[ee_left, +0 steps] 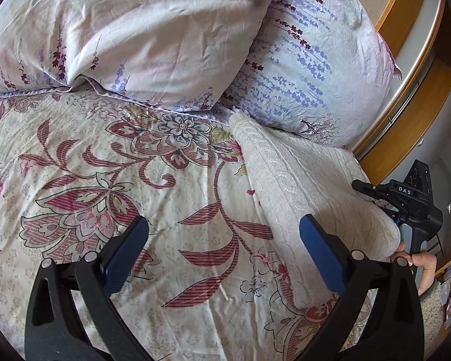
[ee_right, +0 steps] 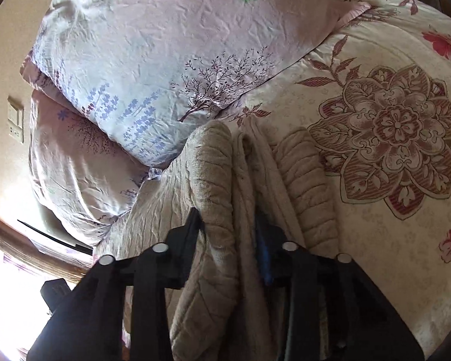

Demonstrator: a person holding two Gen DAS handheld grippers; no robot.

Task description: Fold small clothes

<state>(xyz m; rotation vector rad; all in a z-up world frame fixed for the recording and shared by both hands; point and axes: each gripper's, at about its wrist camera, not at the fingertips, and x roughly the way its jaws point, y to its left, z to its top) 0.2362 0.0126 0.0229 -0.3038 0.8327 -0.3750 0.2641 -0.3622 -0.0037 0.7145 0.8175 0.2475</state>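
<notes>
Up on the floral quilt [ee_left: 105,180] by lavender pillows [ee_left: 141,30], left jaws gape while right jaws pinch the beige sweater [ee_right: 207,210].

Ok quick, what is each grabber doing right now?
Left hand-held gripper: open, holding nothing, above the bedspread.
Right hand-held gripper: shut on the beige knit garment.

The left wrist camera is looking forward and down past its own spread fingers, from a little above the floral bedspread [ee_left: 105,180], facing the pillows [ee_left: 153,30]. The right wrist camera is sitting much closer, pressing almost into the beige knitted garment [ee_right: 213,180] and also facing the pillows. Both views are sharing garment, bedspread and pillows.
</notes>
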